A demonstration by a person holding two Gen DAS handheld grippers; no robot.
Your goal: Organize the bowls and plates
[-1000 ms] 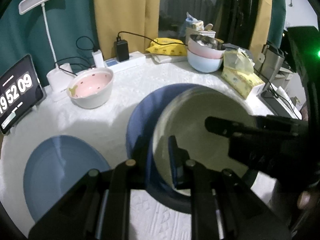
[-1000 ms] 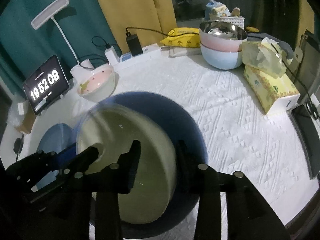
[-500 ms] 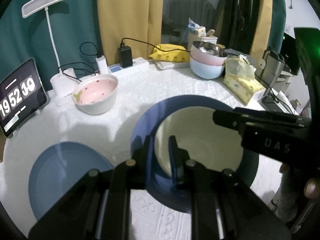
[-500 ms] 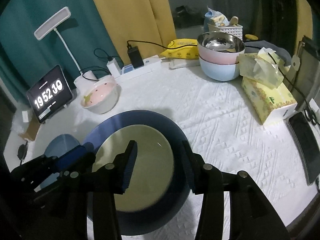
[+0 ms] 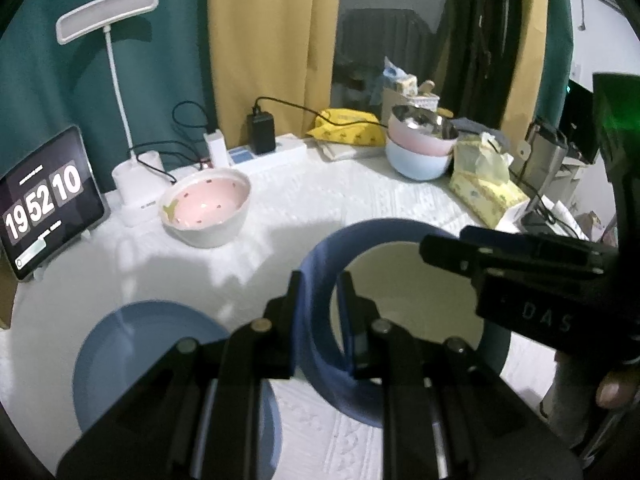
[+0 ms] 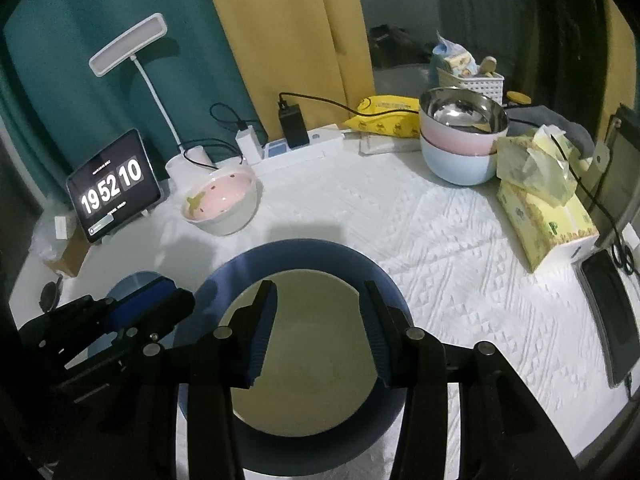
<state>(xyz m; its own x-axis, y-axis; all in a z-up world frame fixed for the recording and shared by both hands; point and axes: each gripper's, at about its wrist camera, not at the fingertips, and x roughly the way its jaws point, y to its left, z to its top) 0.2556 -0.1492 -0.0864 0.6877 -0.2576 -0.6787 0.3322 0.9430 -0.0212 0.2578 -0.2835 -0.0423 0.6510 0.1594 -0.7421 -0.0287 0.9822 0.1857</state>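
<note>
A dark blue plate (image 6: 304,252) lies at the near middle of the white tablecloth, with a smaller cream plate (image 6: 312,364) flat inside it. My left gripper (image 5: 318,284) is shut on the dark blue plate's (image 5: 316,320) left rim, one finger on each side. My right gripper (image 6: 319,292) hovers open over the cream plate (image 5: 400,292), with its pads touching nothing. A light blue plate (image 5: 132,344) lies on the cloth to the left. A pink-lined bowl (image 5: 204,208) stands behind it.
A pink bowl, a blue bowl and a steel bowl are stacked (image 6: 460,144) at the back right, beside a yellow tissue box (image 6: 544,216). A clock tablet (image 6: 112,188), a desk lamp (image 6: 128,44) and a power strip (image 6: 296,148) line the back. A dark tablet (image 6: 608,312) lies at the right edge.
The cream plate, tilted and blurred before, now lies flat in the dark blue plate. My right gripper's fingers have spread off it. Both views have pulled back and up a little.
</note>
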